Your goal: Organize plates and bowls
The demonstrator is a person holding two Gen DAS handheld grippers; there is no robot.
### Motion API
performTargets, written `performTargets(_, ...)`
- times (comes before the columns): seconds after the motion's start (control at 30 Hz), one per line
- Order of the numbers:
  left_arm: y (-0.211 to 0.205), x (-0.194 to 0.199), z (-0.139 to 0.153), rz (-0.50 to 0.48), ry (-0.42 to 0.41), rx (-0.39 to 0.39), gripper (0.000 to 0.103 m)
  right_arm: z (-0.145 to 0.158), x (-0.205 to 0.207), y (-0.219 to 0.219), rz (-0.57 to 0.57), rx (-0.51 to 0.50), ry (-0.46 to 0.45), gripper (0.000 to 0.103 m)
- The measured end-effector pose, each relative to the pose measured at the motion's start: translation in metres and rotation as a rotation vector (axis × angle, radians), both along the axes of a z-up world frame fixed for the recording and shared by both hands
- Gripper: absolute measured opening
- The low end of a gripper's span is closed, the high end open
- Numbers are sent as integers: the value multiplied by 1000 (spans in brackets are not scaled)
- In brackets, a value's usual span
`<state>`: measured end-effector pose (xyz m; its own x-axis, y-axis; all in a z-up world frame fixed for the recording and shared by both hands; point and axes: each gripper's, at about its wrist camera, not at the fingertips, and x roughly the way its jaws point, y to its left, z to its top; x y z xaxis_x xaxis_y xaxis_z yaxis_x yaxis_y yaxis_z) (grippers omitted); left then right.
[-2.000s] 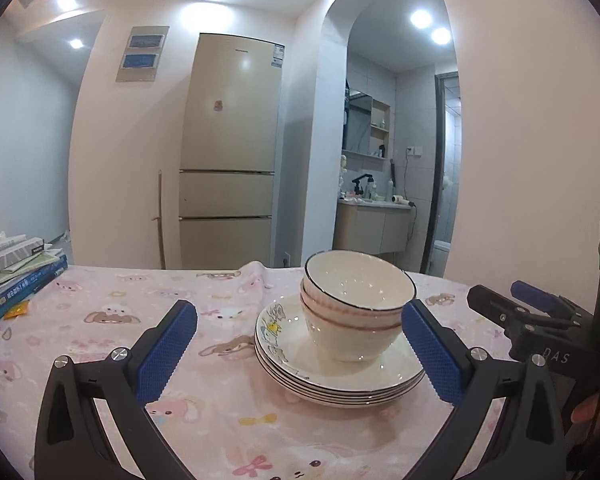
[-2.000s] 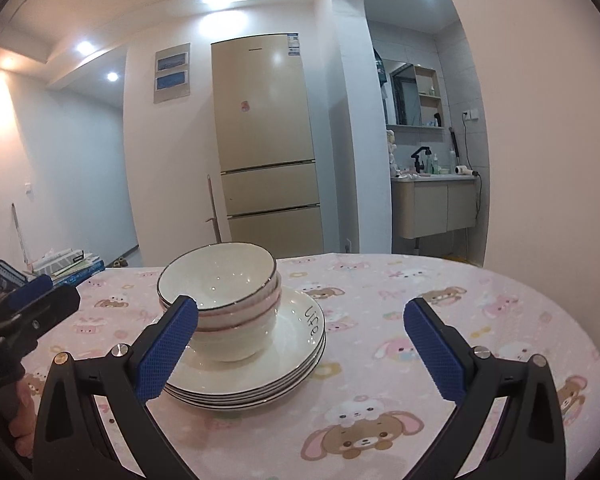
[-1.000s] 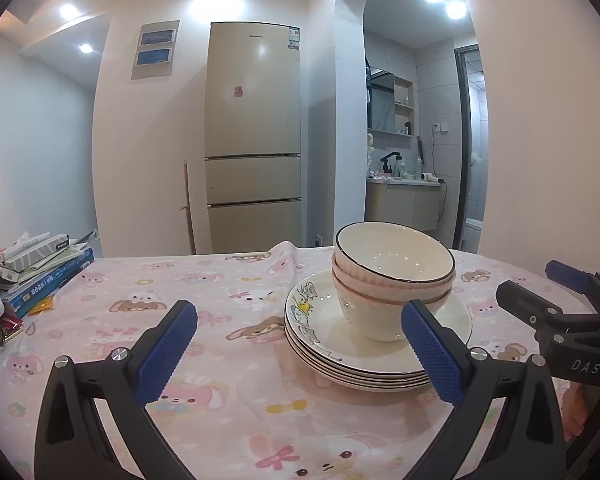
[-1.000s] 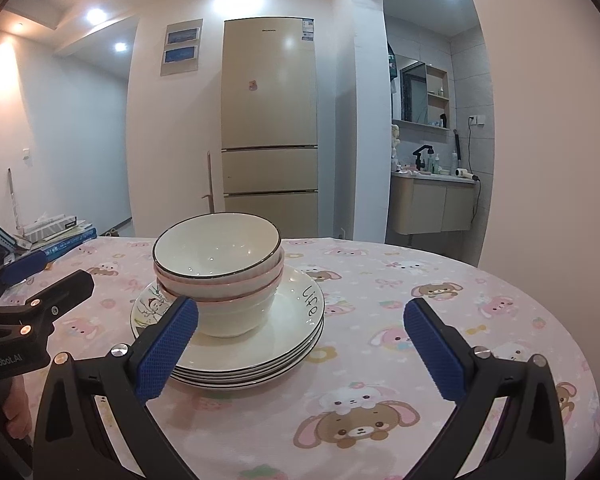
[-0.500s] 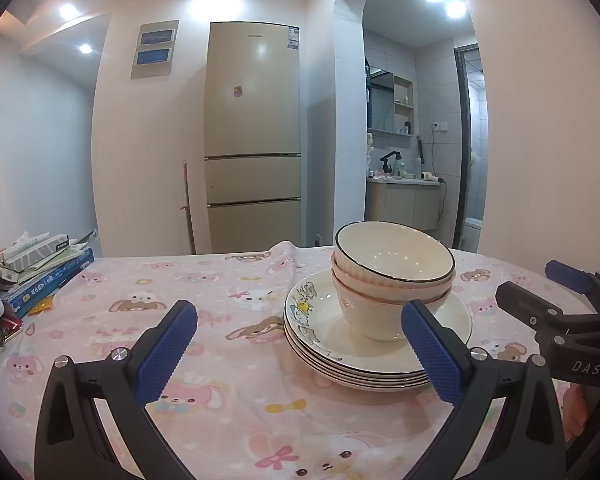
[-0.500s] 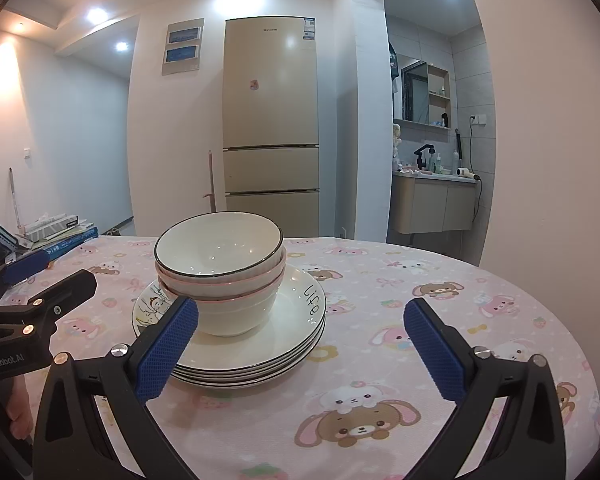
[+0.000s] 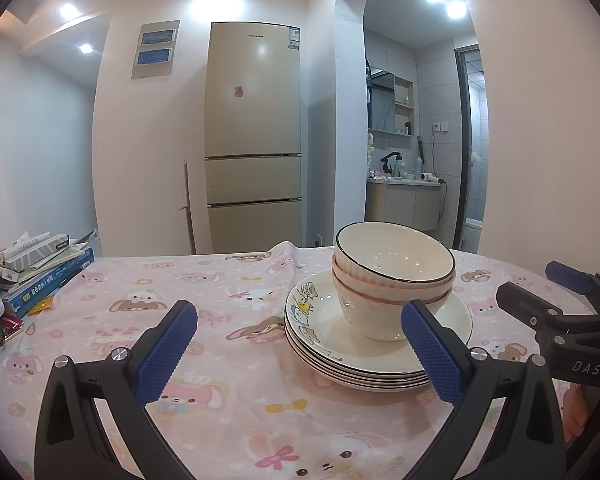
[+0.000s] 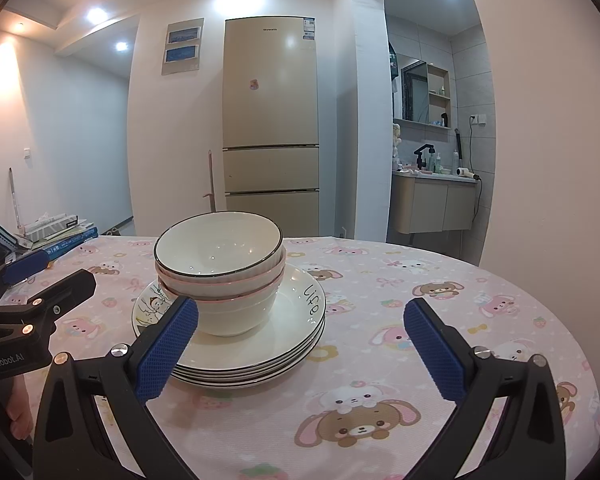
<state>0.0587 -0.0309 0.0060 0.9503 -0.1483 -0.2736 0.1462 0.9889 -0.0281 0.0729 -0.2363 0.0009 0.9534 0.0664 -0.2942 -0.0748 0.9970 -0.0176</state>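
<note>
A stack of cream bowls (image 7: pixel 392 280) (image 8: pixel 220 268) sits on a stack of several white plates (image 7: pixel 324 344) (image 8: pixel 288 344) on the table. My left gripper (image 7: pixel 300 344) is open and empty, held just above the tablecloth to the left of the plates. My right gripper (image 8: pixel 300 344) is open and empty, to the right of the plates. Each gripper shows in the other's view, the right one (image 7: pixel 556 304) and the left one (image 8: pixel 36 288), flanking the stack without touching it.
The round table has a pink cartoon tablecloth (image 7: pixel 220 288) (image 8: pixel 440 280). A pile of books and boxes (image 7: pixel 40 264) (image 8: pixel 60 232) lies at the far left edge. A beige fridge (image 7: pixel 252 140) and a bathroom doorway stand behind.
Over two seconds both grippers have drawn back and lowered slightly from the stack. In the last half second almost nothing has moved. Both stay open.
</note>
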Motion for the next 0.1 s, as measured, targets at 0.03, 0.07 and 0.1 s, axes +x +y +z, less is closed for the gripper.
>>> performTargets(0.03, 0, 0, 0, -1, 1, 1, 103, 0, 0, 0, 0, 1, 1, 103)
performTargets(0.07, 0, 0, 0, -1, 1, 1, 103, 0, 0, 0, 1, 2, 1, 103)
performTargets(0.1, 0, 0, 0, -1, 0, 1, 103, 0, 0, 0, 0, 1, 0, 103)
